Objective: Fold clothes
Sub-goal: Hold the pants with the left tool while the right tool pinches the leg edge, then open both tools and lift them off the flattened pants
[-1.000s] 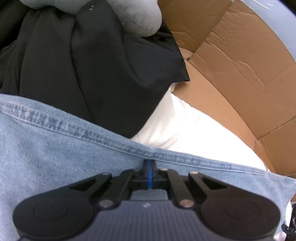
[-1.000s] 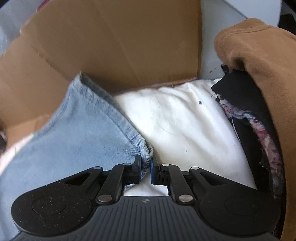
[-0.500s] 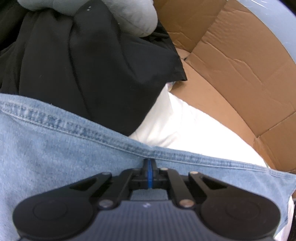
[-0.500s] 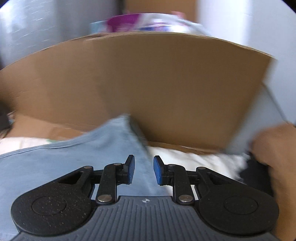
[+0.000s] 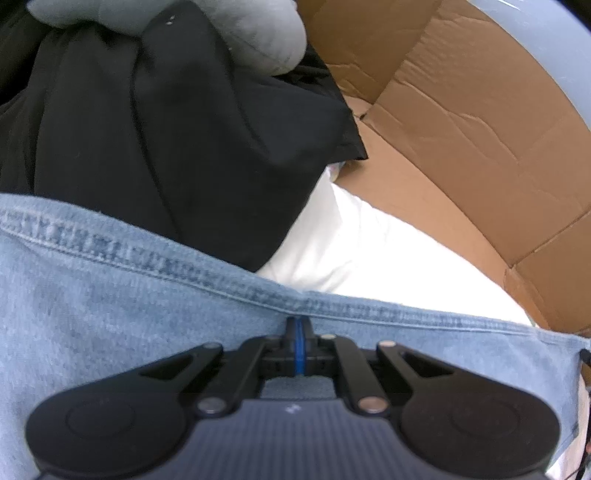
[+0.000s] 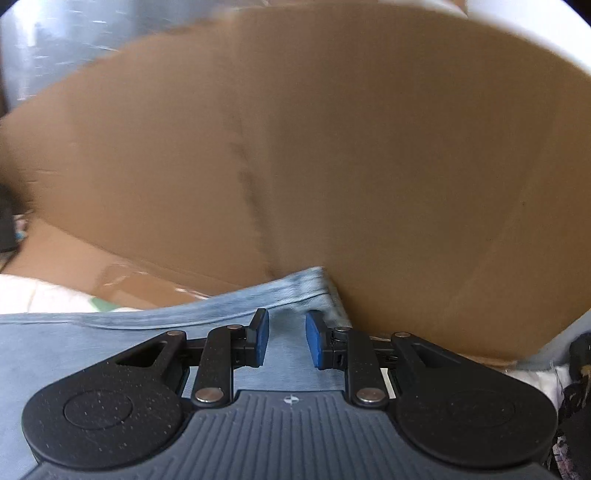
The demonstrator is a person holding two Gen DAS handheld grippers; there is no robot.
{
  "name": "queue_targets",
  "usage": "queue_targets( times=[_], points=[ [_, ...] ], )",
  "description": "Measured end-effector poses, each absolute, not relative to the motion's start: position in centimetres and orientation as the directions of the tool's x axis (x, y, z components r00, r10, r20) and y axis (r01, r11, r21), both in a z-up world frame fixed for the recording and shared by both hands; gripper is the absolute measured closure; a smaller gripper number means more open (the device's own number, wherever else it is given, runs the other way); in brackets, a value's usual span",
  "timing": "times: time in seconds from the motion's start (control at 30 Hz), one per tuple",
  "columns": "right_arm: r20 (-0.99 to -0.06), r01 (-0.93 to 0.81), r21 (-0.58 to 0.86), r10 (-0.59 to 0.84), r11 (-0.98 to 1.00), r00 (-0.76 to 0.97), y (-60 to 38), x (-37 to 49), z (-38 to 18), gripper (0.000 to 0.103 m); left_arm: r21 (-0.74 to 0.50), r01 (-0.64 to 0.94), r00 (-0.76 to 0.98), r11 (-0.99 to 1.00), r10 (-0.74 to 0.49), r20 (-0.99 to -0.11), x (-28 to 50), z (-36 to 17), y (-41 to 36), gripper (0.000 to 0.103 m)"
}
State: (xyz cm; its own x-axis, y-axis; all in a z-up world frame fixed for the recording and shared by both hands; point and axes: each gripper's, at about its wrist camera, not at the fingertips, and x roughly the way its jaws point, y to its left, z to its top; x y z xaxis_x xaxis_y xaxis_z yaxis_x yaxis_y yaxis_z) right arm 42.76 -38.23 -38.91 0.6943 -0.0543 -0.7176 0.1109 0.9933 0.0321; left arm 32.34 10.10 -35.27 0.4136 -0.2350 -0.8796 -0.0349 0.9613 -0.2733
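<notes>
lining both views, brown cardboard box [image 5: 461, 122] walls rise ahead of the jaws, with a pale wall [image 6: 517, 22] beyond. inside, ahead of the left gripper [image 5: 299, 341], lie a white cloth [image 5: 369, 251], a black garment [image 5: 166, 140] and a grey one [image 5: 255, 33]. its jaws are pinched tight on the hem of the light blue jeans [image 5: 129, 295]. the right gripper [image 6: 287, 338] has just been opening: its jaws stand partly apart over the denim, gripping nothing.

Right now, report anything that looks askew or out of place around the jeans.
The jeans corner is bunched up against the cardboard box wall instead of lying flat. A black garment slumps over the white cloth nearby.
</notes>
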Motion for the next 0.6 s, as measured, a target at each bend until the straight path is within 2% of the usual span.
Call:
queue_targets(
  times=[0.13,0.47,0.6],
  points=[
    [-0.752,0.169,0.077,-0.054,0.983,0.657,-40.3,43.6,-40.1,0.073,-0.262,-0.032,0.409,0.965,-0.226,-0.884,32.1,-35.1,9.8,0.1],
    [-0.742,0.182,0.034,-0.097,0.983,0.663,-38.8,41.4,-38.5,0.073,-0.26,-0.021,0.383,0.966,-0.232,-0.894,32.3,-34.6,9.4,0.1],
    [-0.735,0.118,0.067,-0.031,0.991,0.678,-36.9,39.1,-37.4,0.073,-0.25,0.027,0.377,0.968,-0.241,-0.894,31.2,-32.8,10.1,0.098]
  ],
)
